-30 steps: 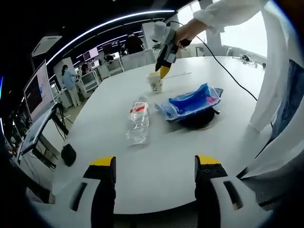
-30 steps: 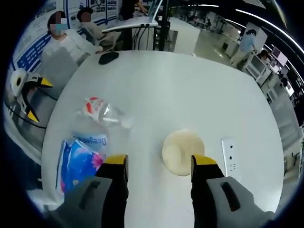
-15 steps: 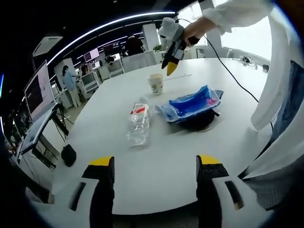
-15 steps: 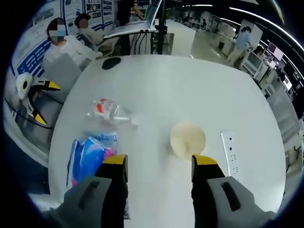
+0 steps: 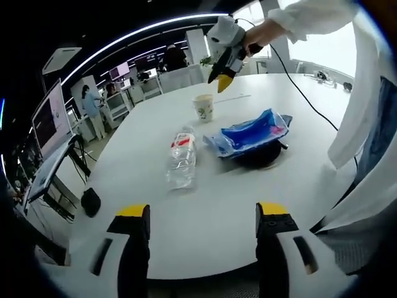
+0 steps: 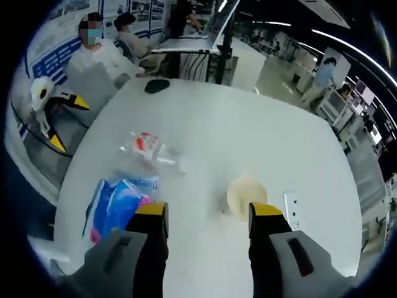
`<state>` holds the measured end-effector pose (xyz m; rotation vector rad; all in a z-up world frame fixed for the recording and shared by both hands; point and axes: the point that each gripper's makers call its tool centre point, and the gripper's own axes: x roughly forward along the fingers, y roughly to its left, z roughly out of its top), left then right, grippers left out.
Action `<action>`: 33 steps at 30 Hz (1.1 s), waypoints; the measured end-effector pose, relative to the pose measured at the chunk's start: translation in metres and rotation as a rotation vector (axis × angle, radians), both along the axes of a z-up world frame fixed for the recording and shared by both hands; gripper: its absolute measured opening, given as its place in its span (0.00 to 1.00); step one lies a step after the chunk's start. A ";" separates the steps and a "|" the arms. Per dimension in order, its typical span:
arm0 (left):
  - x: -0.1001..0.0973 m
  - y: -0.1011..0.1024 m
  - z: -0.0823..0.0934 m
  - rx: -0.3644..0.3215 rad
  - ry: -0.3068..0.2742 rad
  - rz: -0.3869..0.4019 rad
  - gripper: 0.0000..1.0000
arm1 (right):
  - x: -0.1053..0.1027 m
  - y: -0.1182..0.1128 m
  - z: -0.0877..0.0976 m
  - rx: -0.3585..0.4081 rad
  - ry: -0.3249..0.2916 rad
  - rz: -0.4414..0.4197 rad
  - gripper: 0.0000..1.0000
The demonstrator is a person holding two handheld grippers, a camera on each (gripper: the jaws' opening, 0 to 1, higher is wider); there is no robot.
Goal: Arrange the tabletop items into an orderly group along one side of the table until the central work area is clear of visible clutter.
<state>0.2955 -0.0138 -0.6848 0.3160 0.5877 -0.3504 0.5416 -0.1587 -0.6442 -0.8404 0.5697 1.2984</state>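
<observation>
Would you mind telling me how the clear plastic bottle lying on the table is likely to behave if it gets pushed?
The bottle lies on its side on the smooth white table, so it will probably roll. It looks nearly empty, hence likely light. Its thin clear wall may dent under the tongs.

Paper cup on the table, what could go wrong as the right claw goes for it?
The paper cup stands upright and open-topped under the open right claw; a clumsy grip could tip or crush it. The plastic bottle lies on its side and might roll if bumped. The blue bag rests on a dark object and may slide.
</observation>
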 end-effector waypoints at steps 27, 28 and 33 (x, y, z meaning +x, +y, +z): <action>-0.004 -0.004 -0.006 -0.015 0.033 -0.018 0.66 | -0.030 0.055 -0.048 -0.174 -0.087 0.328 0.47; -0.004 -0.005 -0.006 -0.014 0.033 -0.019 0.66 | -0.030 0.057 -0.048 -0.172 -0.085 0.330 0.46; -0.005 -0.005 -0.008 -0.009 0.039 -0.022 0.65 | -0.035 0.075 -0.052 -0.155 -0.078 0.364 0.45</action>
